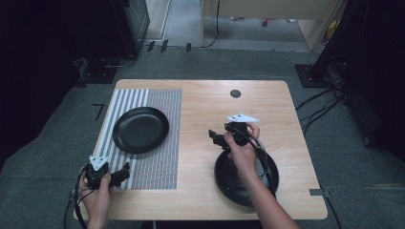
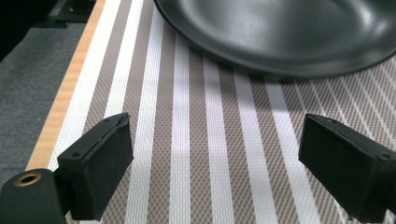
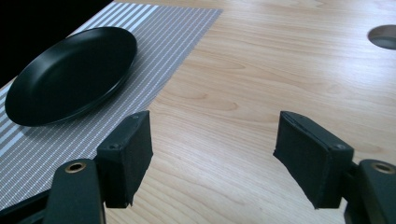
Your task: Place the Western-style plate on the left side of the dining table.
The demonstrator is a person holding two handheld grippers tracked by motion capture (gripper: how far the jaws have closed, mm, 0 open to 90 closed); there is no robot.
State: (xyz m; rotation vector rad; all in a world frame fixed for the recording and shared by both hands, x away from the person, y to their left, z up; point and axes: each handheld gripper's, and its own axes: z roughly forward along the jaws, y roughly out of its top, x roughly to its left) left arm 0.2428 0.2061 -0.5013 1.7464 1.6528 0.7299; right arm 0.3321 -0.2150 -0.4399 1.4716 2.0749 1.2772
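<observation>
Grippers first: the left gripper [image 1: 125, 171] sits low at the near left corner of the table [image 1: 267, 100], its jaws spread wide with nothing between them, pointing over the striped mat [image 1: 162, 157] toward the far plate [image 1: 140, 129]. In the left gripper view that plate's rim [image 2: 280, 65] lies just ahead of the open jaws, not touching them. The right gripper [image 1: 213, 138] hovers near mid-table, jaws likewise spread and empty; its own view looks across bare wood toward the mat [image 3: 154, 60] and the same plate [image 3: 70, 72].

Below the right hand [image 1: 242, 152], a second plate [image 1: 229, 181] rests on bare wood near the front edge, partly hidden by the forearm.

As I read it, this is a between-grips moment: neither tool holds anything, and the work looks to be about placing or gathering the plates. A likely next move is for one gripper to drop to a rim and close on it; a thin, sloping, glossy edge calls for a low, level approach and a firm bite, or it may slip.

Count: two grippers, two black plates, one mat, one table, one round grommet [image 1: 235, 93] near its far edge.
</observation>
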